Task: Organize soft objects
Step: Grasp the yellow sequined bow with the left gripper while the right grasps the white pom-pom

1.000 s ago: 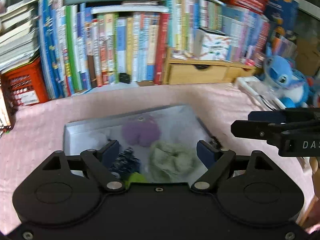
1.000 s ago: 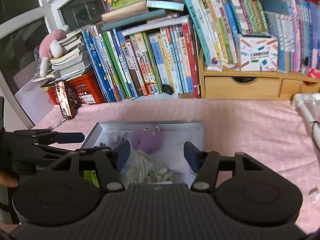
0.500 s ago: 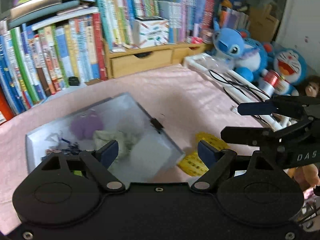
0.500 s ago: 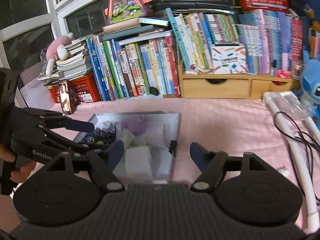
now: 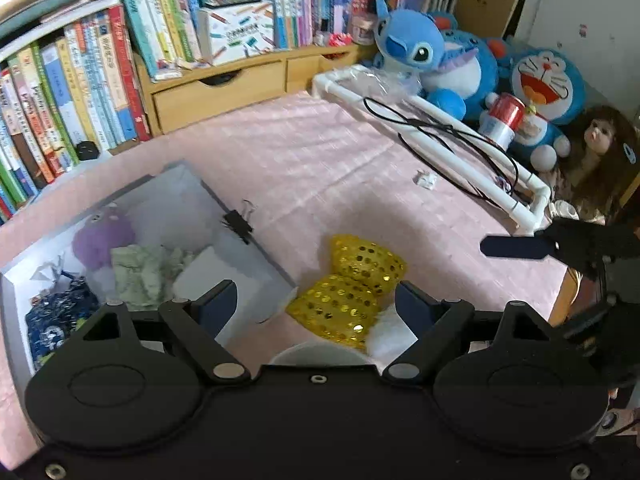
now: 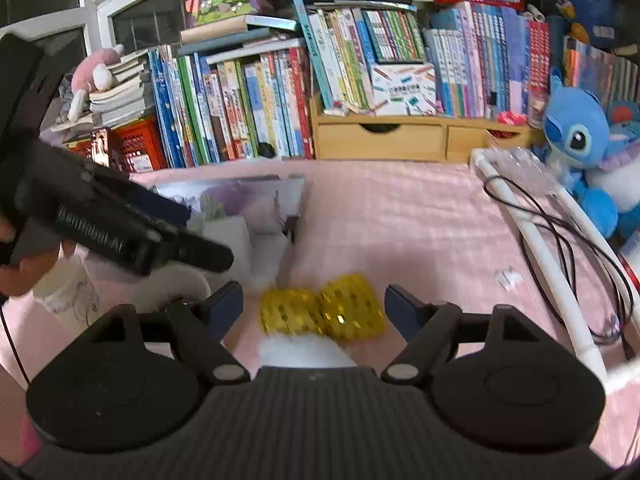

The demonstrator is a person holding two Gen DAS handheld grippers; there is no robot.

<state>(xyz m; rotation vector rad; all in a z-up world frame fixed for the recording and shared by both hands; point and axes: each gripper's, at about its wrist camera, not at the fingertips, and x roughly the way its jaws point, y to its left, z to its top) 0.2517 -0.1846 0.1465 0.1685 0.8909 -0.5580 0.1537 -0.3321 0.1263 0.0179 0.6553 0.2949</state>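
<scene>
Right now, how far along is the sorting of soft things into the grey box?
Done: a purple plush, pale green cloth and dark blue sequined piece lie in the grey box. In hand: nothing; the left tool and right tool are open, the right's jaws just widened. Left: the yellow sequined bow on the pink cloth.

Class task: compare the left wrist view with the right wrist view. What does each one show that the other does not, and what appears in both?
Only the left wrist view: the doll, the Doraemon plush, the purple plush sharp inside the box.

Only the right wrist view: the window, the red basket, the pink plush on stacked books.

Both: the yellow sequin bow, the grey box, the Stitch plush, the white pipe frame, the pink tablecloth.
</scene>
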